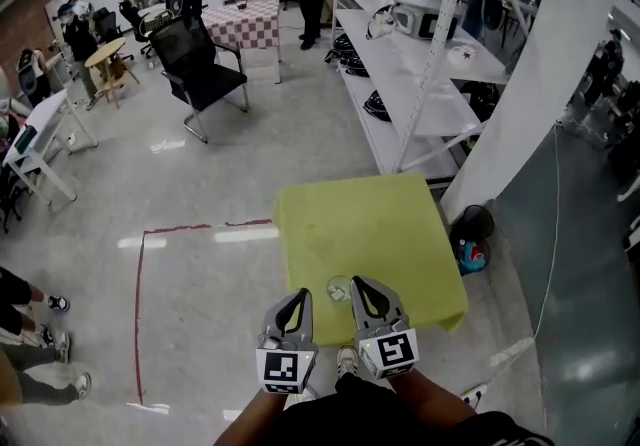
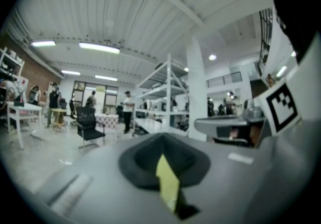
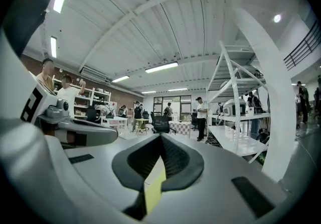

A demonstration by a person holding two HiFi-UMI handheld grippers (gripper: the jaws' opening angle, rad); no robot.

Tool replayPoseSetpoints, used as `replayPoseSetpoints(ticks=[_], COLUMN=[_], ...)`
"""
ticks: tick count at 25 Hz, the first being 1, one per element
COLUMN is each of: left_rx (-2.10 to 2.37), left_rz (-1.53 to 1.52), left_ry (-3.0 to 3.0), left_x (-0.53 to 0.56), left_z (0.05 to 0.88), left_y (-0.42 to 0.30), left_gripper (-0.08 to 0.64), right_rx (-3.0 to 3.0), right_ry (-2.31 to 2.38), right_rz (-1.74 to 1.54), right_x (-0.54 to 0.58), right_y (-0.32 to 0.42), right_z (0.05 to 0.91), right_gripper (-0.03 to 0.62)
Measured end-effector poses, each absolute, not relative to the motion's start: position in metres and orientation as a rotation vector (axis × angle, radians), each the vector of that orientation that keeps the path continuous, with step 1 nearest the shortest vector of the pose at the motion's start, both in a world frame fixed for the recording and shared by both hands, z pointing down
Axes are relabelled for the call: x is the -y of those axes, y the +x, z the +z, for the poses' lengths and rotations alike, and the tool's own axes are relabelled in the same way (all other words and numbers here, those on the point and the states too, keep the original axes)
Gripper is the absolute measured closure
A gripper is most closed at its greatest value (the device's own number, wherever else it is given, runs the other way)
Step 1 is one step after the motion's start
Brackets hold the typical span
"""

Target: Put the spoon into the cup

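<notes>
A yellow-green table (image 1: 370, 234) stands in front of me in the head view. Near its front edge lies a small pale, glassy thing (image 1: 339, 287), perhaps the cup; it is too small to tell, and I cannot make out a spoon. My left gripper (image 1: 299, 295) hovers just left of it and my right gripper (image 1: 357, 283) just right of it. Both are shut with nothing held. In the left gripper view the left gripper (image 2: 163, 136) looks level across the room, as does the right gripper (image 3: 161, 136) in its view. Only a yellow sliver of the table (image 3: 154, 185) shows between the jaws.
White shelving (image 1: 420, 64) and a white pillar (image 1: 540, 84) stand behind and right of the table. A dark round bin (image 1: 473, 225) sits at its right corner. A black office chair (image 1: 205, 64) is far left; red floor tape (image 1: 140, 304) and people's feet (image 1: 45, 334) are at left.
</notes>
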State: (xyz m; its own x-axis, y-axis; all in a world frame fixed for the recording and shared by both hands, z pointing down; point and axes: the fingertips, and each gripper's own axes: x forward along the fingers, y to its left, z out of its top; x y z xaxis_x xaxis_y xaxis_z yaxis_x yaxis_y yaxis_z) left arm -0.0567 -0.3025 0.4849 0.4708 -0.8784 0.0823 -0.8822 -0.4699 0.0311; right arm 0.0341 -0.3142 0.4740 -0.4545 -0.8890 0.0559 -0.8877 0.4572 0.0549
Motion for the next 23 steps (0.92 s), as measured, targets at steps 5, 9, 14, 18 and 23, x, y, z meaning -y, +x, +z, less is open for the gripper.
replayPoseSetpoints(ticks=[5,9,14,18,23], left_rx=[1.594,1.61,1.617,1.62,1.631], left_rz=[0.076,0.067,0.072,0.073,0.074], left_ry=[2.674,2.668,2.661,2.657,2.637], left_x=[0.3,0.292,0.283,0.283,0.282], left_z=[0.472,0.469,0.476,0.473,0.478], left_y=[-0.068,-0.074,-0.08,-0.085,-0.088], left_gripper=[0.554,0.554,0.554,0.554,0.553], right_rx=[2.63,2.603,2.601,2.598,2.606], right_ry=[1.656,1.671,1.694,1.718,1.717], right_rz=[-0.058,-0.085,-0.043,0.011,0.003], right_x=[0.309,0.303,0.298,0.303,0.302], right_y=[0.035,0.038,0.04,0.041,0.042], right_z=[0.463,0.456,0.463,0.464,0.461], right_gripper=[0.586,0.586,0.586,0.586,0.586])
